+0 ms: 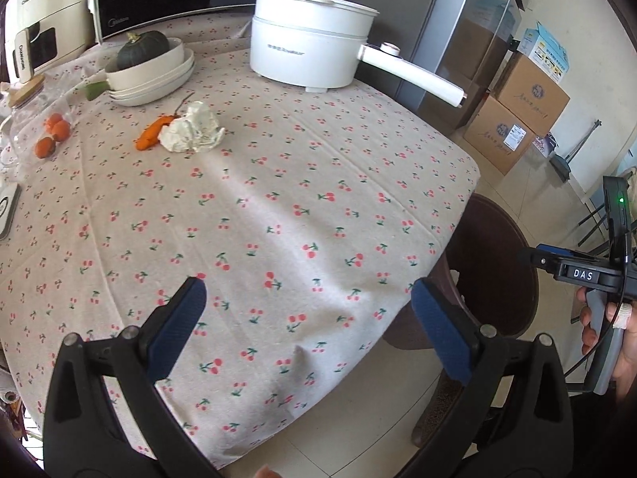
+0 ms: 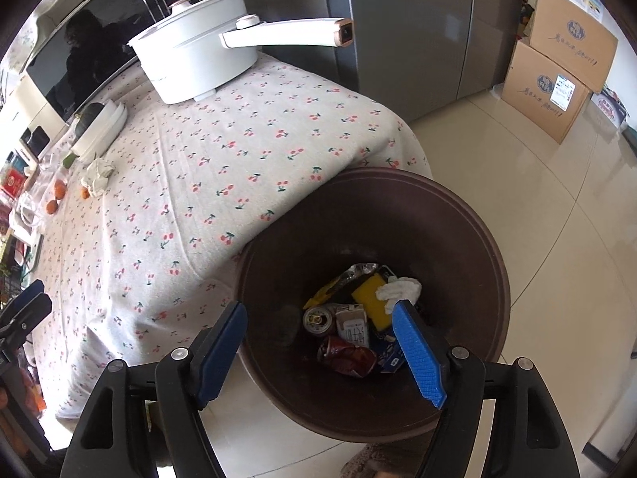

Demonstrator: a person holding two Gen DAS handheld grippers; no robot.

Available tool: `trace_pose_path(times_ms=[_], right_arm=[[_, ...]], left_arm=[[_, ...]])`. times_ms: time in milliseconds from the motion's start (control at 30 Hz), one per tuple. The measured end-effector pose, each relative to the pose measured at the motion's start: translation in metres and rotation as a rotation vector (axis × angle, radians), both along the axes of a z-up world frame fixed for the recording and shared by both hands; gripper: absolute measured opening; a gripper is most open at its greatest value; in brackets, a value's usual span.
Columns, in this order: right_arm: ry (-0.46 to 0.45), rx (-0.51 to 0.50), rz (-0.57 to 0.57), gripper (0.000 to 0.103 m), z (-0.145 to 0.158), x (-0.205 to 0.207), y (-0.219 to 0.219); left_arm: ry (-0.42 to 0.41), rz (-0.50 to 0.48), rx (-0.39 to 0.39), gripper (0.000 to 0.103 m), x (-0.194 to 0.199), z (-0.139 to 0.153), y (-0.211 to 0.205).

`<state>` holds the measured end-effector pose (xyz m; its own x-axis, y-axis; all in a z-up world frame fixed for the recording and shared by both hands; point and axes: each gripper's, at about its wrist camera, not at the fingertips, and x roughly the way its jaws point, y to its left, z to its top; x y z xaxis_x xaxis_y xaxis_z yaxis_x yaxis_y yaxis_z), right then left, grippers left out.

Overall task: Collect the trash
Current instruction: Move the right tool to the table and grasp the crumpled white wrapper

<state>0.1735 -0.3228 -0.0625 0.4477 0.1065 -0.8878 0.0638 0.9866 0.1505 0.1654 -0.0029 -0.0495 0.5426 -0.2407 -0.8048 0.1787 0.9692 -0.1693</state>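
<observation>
- The table (image 1: 278, 199), under a cherry-print cloth, fills most of both views.
- A brown bin (image 2: 458, 239) stands on the tiled floor just beside the table's corner, its rim touching the hanging cloth.
- A white pot (image 1: 310, 40) with a long handle sits at the far edge of the table.
- Stacked white bowls (image 1: 151, 75) hold a dark green squash (image 1: 143, 49) at the far left.
- The right gripper (image 2: 322, 342) hangs over the bin with its blue pads spread wide and nothing between them.
- The left gripper (image 1: 306, 326) hovers above the near table edge, jaws wide apart and empty.
- In the bin lie a yellow sponge (image 2: 372, 298), a white wad (image 2: 402, 290), a crushed red can (image 2: 346, 356), a second can (image 2: 316, 320), and a small carton (image 2: 352, 324).
- A crumpled tissue (image 1: 193, 129) remains on the table near the bowls, touching an orange peel (image 1: 153, 133).
- Small oranges (image 1: 51, 135) lie farther left inside clear wrapping.
</observation>
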Motion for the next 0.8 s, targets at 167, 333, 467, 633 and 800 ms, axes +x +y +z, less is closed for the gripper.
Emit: trace_pose_path(times_ms=[167, 333, 467, 633, 800], right_arm=[[-0.012, -0.009, 0.038, 0.079, 0.005, 0.008, 0.031], [-0.015, -0.031, 0.085, 0.08, 0.006, 0.016, 0.064], [-0.015, -0.048, 0.116, 0.08, 0.006, 0.023, 0.09], [-0.025, -0.059, 0.15, 0.08, 0.008, 0.032, 0.125], [-0.013, -0.045, 0.183, 0.081, 0.008, 0.049, 0.165]], left_arm=[[-0.002, 0.057, 0.016, 0.102, -0.004, 0.004, 0.033], [0.019, 0.116, 0.018, 0.102, -0.004, 0.003, 0.066], [0.027, 0.174, 0.013, 0.102, -0.002, 0.003, 0.094], [0.031, 0.25, 0.0, 0.102, -0.002, 0.003, 0.128], [0.017, 0.344, -0.011, 0.102, 0.001, 0.009, 0.162]])
